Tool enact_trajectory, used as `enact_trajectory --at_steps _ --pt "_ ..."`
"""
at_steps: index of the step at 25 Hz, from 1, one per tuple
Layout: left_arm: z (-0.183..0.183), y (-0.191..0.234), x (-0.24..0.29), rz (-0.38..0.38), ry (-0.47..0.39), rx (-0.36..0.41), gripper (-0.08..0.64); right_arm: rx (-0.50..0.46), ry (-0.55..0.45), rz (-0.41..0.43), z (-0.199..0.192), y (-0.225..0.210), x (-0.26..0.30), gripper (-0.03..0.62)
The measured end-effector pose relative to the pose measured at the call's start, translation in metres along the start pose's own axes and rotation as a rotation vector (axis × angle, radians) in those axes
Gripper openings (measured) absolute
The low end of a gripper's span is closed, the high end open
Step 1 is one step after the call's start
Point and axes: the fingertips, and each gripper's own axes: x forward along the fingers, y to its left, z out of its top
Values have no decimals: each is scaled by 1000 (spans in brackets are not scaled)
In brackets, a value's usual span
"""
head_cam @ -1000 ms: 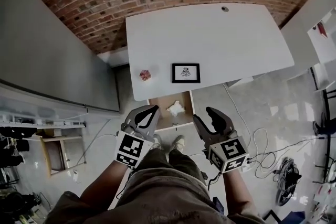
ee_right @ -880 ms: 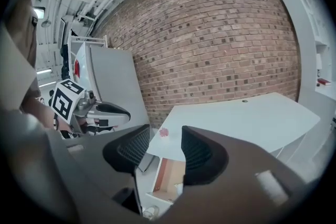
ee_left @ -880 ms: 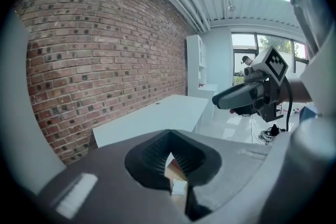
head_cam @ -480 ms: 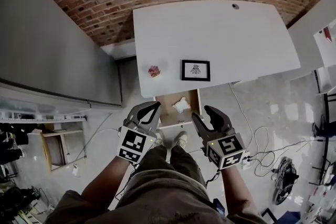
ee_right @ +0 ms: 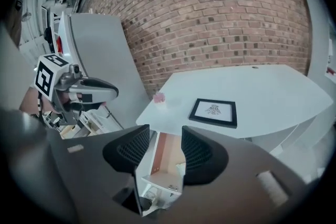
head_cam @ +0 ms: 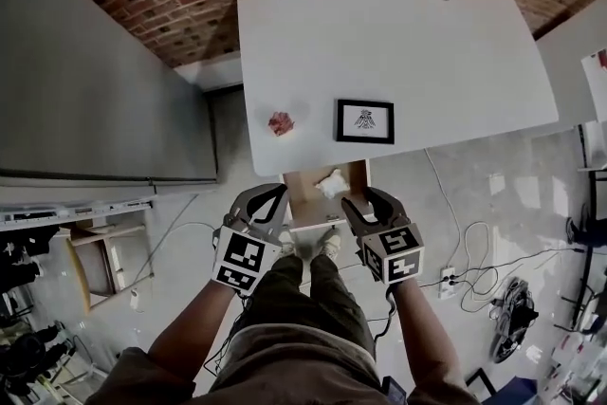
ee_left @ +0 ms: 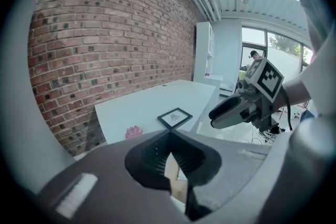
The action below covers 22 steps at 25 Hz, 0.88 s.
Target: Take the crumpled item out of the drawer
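crumpled item is lying white in the open drawer under the table edge, not yet touched. drawer is already pulled out, so the grab and lift are what's remaining. right gripper is hovering just beside the drawer's front, jaws spread apart and holding nothing. left gripper is hanging at the drawer's other side, jaws meeting at the tips, also carrying nothing.

The white rectangular table carried two things near its close edge. A small pink crumpled lump lay beyond the left hand-held gripper, and a black-framed picture lay flat beyond the right hand-held gripper.
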Motion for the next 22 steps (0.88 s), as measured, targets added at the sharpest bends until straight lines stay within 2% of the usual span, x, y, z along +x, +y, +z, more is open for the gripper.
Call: enact_trajectory --at_steps 5,9,10,17,22 --pt "-39 6 32 -12 53 0 0 5 109 -12 -53 -22 58 221" --pt "-68 -1 57 -22 99 120 0 -27 202 -7 -93 -38 102 222" --pt "-76 -4 64 -34 103 128 0 -37 222 -4 -102 -43 112 222" --pt "-138 -5 104 -47 131 18 0 -23 308 7 -162 -59 172 222" --pt "-171 -14 131 -77 138 6 0 -15 365 9 -205 -67 214 224"
